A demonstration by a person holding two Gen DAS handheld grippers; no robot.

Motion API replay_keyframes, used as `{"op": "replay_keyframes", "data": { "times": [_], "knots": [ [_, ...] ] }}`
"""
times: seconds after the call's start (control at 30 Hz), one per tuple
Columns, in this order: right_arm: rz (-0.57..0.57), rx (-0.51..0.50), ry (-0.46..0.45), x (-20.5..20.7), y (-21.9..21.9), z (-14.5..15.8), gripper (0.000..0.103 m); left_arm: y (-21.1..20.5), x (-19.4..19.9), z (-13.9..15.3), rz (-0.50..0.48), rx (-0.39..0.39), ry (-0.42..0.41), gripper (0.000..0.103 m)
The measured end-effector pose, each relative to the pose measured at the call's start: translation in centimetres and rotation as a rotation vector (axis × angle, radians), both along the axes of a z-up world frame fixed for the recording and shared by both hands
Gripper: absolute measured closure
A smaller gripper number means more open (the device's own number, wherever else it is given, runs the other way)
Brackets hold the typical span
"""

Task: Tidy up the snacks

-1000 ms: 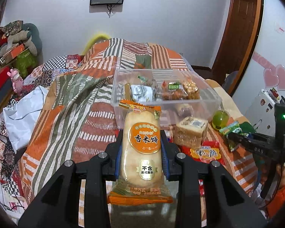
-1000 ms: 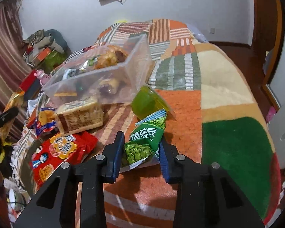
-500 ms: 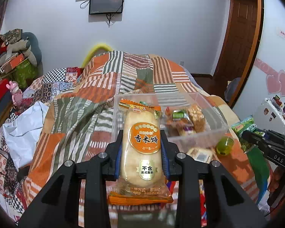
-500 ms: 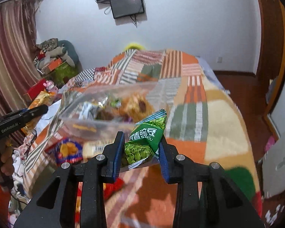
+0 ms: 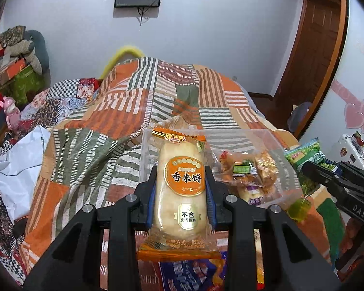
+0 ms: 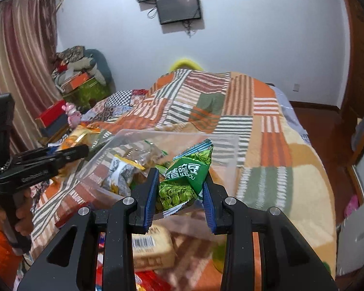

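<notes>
Both grippers are loaded and raised by the clear bin (image 5: 274,143) on the quilted bed (image 5: 89,145). The left gripper (image 5: 181,189) is clamped across the middle of an orange rice cracker pack (image 5: 182,181), which stands upright with its top seal at 12 o'clock, in front of the bin's near left corner. The right gripper (image 6: 179,189) is closed on a green pea packet (image 6: 186,177), crumpled and tilted toward 1 o'clock, seemingly just short of the bin's near wall (image 6: 102,189).

The bin already holds several wrapped snacks (image 5: 247,169); a bread pack (image 6: 150,245) and a green jelly cup (image 5: 298,208) lie outside it, toward 6 o'clock of the right gripper.

My worry is a collision: both tools seem headed for one opening, so they could knock each other. The pea packet is pinched at one end only and could slip. Releasing too early would drop either pack short of the near wall, onto the loose snacks.
</notes>
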State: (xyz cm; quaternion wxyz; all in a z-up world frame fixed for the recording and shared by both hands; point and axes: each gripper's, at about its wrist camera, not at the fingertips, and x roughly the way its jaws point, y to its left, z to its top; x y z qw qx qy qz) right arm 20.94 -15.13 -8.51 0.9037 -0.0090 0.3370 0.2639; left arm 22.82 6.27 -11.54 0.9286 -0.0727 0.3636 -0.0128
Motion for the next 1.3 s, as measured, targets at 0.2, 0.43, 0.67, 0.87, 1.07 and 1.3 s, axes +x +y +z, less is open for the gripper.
{"op": "replay_keyframes", "data": {
  "times": [0.2, 0.43, 0.67, 0.87, 1.07, 1.3],
  "knots": [
    [0.07, -0.024, 0.019, 1.6, 3.1, -0.4, 0.072, 0.3, 2.2, -1.3, -0.003, -0.003, 0.031, 0.07],
    [0.142, -0.074, 0.044, 2.8, 6.2, -1.9, 0.072, 0.7, 3.9, -2.8, -0.004, -0.005, 0.067, 0.07],
    [0.16, -0.119, 0.054, 3.2, 7.1, -2.8, 0.067, 1.2, 4.2, -3.5, 0.003, -0.039, 0.09, 0.07],
    [0.146, -0.119, 0.041, 2.3, 6.1, -2.0, 0.057, 1.7, 3.5, -3.5, 0.008, -0.073, 0.11, 0.069],
    [0.115, -0.097, 0.019, 0.8, 4.7, -0.5, 0.043, 1.5, 1.4, -2.1, 0.003, -0.067, 0.092, 0.069],
    [0.089, -0.084, 0.003, -2.4, 3.6, 0.6, 0.016, 1.2, -2.2, -0.3, 0.006, -0.033, 0.052, 0.046]
  ]
}}
